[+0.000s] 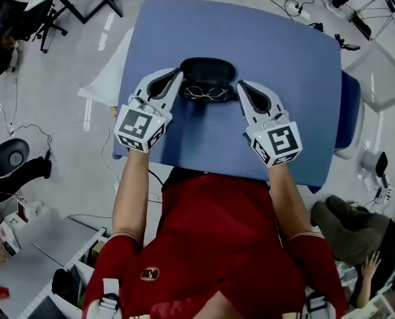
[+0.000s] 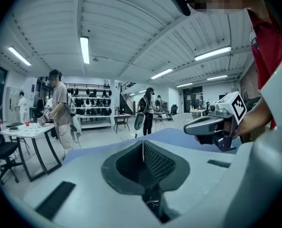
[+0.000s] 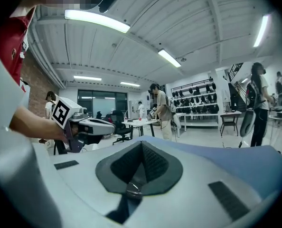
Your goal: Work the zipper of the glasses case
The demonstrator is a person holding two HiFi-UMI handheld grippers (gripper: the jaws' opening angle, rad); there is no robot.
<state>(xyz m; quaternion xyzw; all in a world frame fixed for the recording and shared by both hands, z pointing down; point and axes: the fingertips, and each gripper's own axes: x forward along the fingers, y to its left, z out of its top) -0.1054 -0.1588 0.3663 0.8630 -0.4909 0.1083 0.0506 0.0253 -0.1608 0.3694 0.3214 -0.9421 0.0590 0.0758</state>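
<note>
— Starting with the left gripper (image 1: 176,78). Shut?
— Shut, pad against pad, with nothing pinched between. Through the gap under the pads, just a sliver of thin wire (image 2: 153,204), too small to name.

— And the right gripper (image 1: 241,86)?
— Same: closed flush, holding nothing. Under the pads, again a glint of thin wire (image 3: 130,188).

— Where to find the glasses case (image 1: 209,69)?
— Between the two sets of jaws, lying open on the blue table (image 1: 270,38). Just right of the left tips and just left of the right tips. Cannot tell touching from merely beside, on either side.

— Anything inside?
— A pair of glasses (image 1: 207,93), at the nearer edge of the case, flanked by both grippers' fingers.

— Pointing which way?
— Both angled inward toward the case, converging. Tips near each other but apart, with the case's width between.
</note>
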